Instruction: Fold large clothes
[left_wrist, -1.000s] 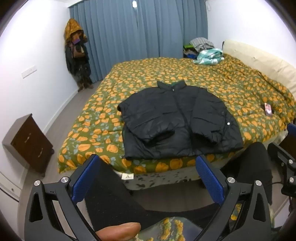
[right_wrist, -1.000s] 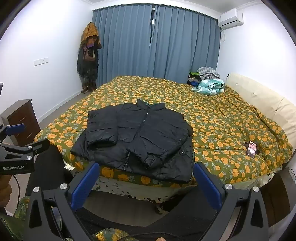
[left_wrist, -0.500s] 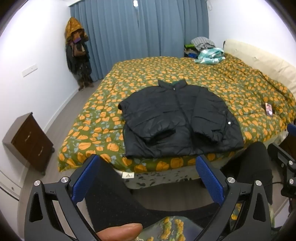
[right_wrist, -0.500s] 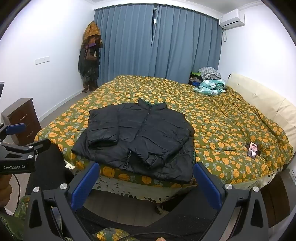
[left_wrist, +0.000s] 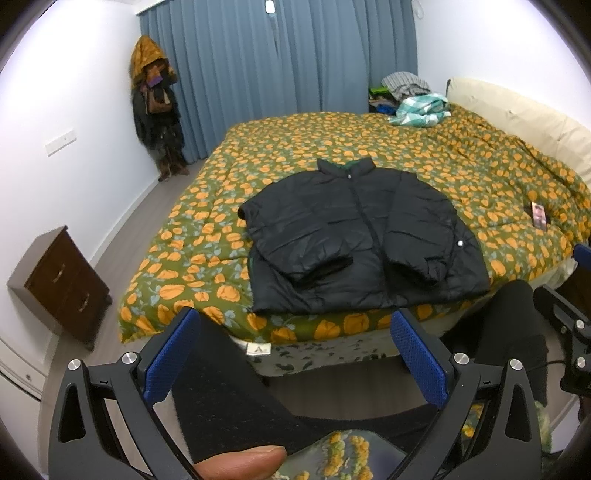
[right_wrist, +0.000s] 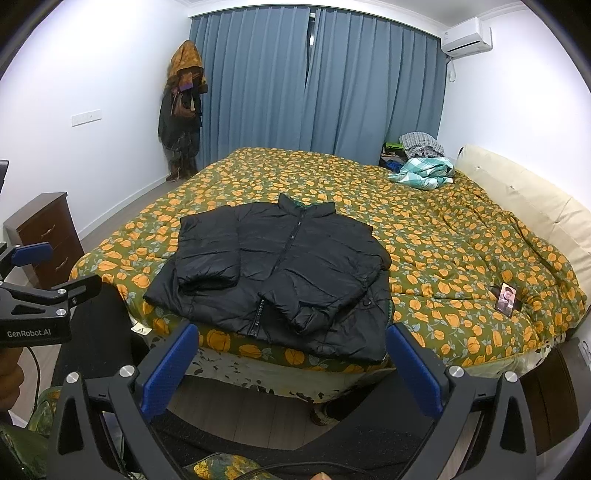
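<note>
The bed (right_wrist: 461, 236) fills most of both views, its quilt of orange flowers on green making a broad flat surface, which is probably why it serves as the folding table. Blue curtains (right_wrist: 314, 85) close the far wall, and a heap of checked cloth (right_wrist: 421, 171) sits far off near the headboard, well apart from the work. The jacket (right_wrist: 280, 269), black and puffy, lies face up at the near edge of the bed with its collar pointing away and its hem just at the edge, within reach of someone standing at the foot. Both sleeves are already laid in over the chest, cuffs toward the hem, so the side folds look done and the body appears to await its lengthwise fold. A dark nightstand (left_wrist: 62, 284) stands by the left wall. The left gripper (left_wrist: 295, 354) and right gripper (right_wrist: 288, 358) hover off the bed below the hem, touching nothing, each with its blue pads (right_wrist: 168, 367) spread wide and empty; held like that they seem ready to go in on the hem corners. A small photo card (right_wrist: 508, 299) rests on the quilt to the right, clear of the jacket.
</note>
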